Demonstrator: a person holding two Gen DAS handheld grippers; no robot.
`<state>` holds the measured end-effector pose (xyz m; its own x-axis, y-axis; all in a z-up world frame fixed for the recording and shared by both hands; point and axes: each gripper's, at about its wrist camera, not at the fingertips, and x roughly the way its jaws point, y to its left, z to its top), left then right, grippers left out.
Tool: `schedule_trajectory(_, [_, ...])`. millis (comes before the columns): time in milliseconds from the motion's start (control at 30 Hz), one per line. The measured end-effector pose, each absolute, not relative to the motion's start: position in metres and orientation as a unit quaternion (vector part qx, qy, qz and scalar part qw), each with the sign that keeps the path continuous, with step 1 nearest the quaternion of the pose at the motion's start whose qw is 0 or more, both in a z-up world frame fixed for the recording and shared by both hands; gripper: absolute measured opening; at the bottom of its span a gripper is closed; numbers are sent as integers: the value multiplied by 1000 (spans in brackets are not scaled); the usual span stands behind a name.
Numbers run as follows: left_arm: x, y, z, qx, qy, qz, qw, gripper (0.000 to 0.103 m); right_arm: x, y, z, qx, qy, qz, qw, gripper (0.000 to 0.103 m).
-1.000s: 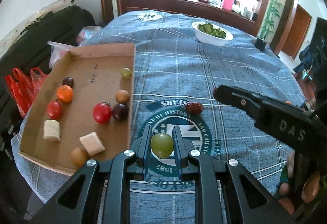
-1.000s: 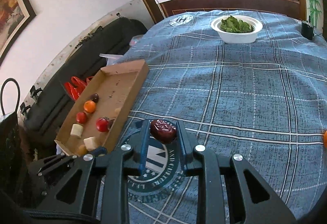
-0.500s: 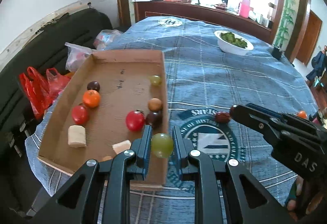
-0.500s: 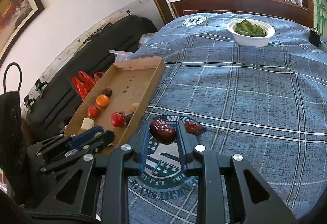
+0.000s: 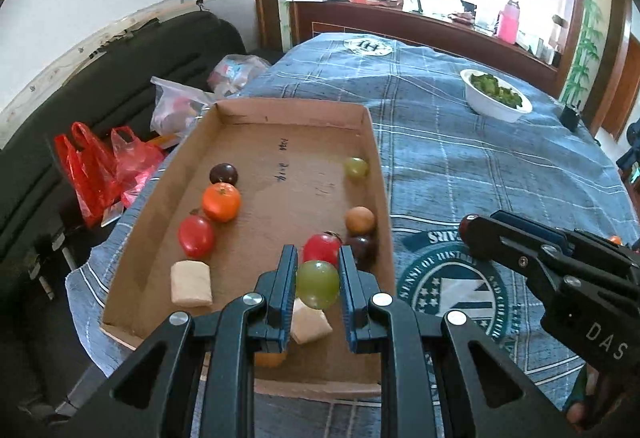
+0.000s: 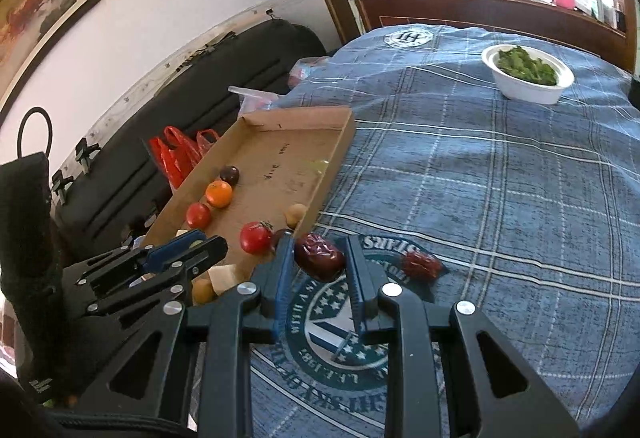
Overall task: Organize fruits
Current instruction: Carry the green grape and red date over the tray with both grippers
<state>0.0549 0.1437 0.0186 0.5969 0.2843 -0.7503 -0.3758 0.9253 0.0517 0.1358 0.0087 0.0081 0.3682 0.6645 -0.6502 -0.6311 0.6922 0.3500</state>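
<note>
Green grape (image 5: 317, 284), round and smooth, pinched in left tool (image 5: 318, 288); wrinkled dark-red date (image 6: 320, 257) clamped in right tool (image 6: 320, 270)

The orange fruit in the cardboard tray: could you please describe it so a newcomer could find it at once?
Find the cardboard tray on the blue plaid cloth. Along its left side runs a line of fruit. The orange fruit sits between a dark plum-coloured one and a red tomato, the only bright orange piece there.

Fruits (image 5: 221, 203) in tray (image 5: 288, 110) — bowl (image 5: 496, 106) perhaps behind
</note>
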Motion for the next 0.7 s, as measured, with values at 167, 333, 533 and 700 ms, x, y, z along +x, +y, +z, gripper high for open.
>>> schedule_trajectory(167, [56, 153, 18, -58, 410, 194, 889, 19, 139, 25, 9, 15, 403, 401, 822, 28])
schedule_trajectory(333, [59, 164, 15, -63, 414, 200, 886, 19, 142, 38, 7, 10, 406, 408, 818, 28])
schedule_trajectory(533, [63, 181, 10, -82, 421, 204, 880, 19, 147, 51, 3, 6, 411, 412, 813, 28])
schedule_trajectory(700, [68, 195, 6, -93, 426, 210, 875, 19, 156, 62, -3, 7, 419, 412, 809, 28])
